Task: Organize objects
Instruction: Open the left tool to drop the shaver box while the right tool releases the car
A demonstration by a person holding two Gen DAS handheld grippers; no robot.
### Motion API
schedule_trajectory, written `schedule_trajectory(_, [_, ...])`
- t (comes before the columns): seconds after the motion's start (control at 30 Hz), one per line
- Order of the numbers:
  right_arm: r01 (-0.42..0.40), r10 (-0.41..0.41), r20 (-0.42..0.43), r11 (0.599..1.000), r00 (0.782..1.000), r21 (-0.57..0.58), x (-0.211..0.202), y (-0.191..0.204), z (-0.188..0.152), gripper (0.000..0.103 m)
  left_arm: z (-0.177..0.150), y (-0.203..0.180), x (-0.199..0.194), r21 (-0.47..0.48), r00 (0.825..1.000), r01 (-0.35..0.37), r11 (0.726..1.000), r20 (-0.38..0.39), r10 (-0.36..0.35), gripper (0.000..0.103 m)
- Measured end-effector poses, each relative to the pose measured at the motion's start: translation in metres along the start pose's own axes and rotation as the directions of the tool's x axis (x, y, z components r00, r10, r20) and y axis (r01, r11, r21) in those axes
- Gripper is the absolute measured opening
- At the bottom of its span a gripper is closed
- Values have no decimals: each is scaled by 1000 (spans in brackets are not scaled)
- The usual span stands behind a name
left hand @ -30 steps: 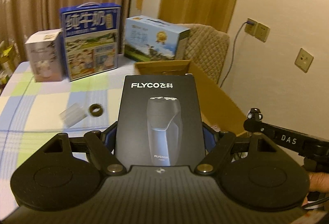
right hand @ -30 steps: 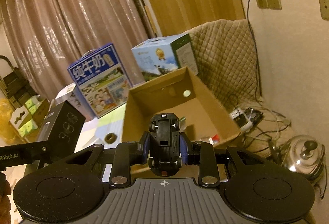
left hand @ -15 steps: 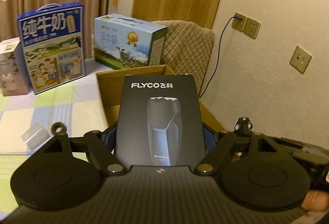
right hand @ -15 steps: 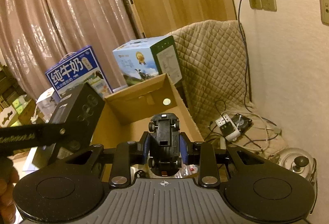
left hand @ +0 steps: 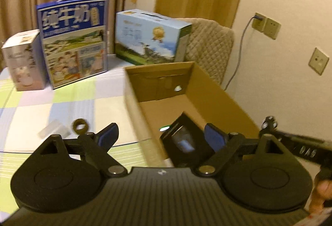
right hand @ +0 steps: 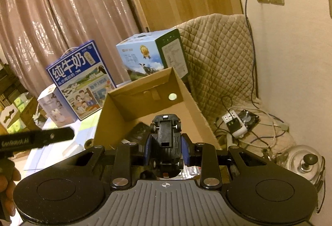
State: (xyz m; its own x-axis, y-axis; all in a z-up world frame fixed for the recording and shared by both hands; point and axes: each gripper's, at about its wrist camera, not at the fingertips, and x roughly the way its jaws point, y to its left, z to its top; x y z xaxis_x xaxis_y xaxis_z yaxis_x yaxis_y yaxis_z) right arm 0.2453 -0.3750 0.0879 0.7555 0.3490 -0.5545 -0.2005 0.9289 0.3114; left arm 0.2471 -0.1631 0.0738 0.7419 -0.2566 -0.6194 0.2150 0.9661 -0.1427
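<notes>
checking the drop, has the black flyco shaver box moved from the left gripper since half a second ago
Yes. The black shaver box has left the open left gripper and dropped down into the brown cardboard box, lying tilted on its floor.

Both views look forward along their grippers from above the near end of the cardboard box (left hand: pixel 217 97), tilted slightly down. The left wrist view sits over the box's left wall, with the checked table (left hand: pixel 41 101) at 10 o'clock. The right wrist view faces the box (right hand: pixel 145 97) at 12 o'clock, close. Both share the box and the blue milk carton (left hand: pixel 72 39) (right hand: pixel 81 78).
</notes>
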Motion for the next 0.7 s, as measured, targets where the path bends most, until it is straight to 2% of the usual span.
schedule_trajectory(0.3, [-47, 47, 20, 999, 999, 1, 7, 17, 17, 28, -7, 36, -26, -15, 999, -48, 999, 19, 48, 87])
schedule_trajectory(0.37, [-68, 68, -1, 997, 998, 44, 13, 13, 20, 41, -10, 42, -29, -15, 998, -57, 998, 17, 57, 87])
schedule_trajectory(0.4, [-69, 70, -2, 995, 998, 70, 14, 11, 20, 55, -12, 45, -31, -15, 998, -59, 998, 16, 59, 88])
schedule_trajectory(0.43, [-74, 73, 9, 994, 997, 86, 13, 9, 21, 62, -14, 49, -34, -16, 998, -62, 998, 16, 63, 88])
schedule_trajectory(0.5, [-71, 69, 29, 992, 997, 100, 7, 8, 21, 63, -18, 58, -39, -18, 997, -74, 997, 16, 75, 88])
schedule_trajectory(0.7, [-63, 62, 21, 995, 998, 77, -6, 22, 15, 63, -33, 88, -58, -42, 993, -116, 992, 12, 116, 90])
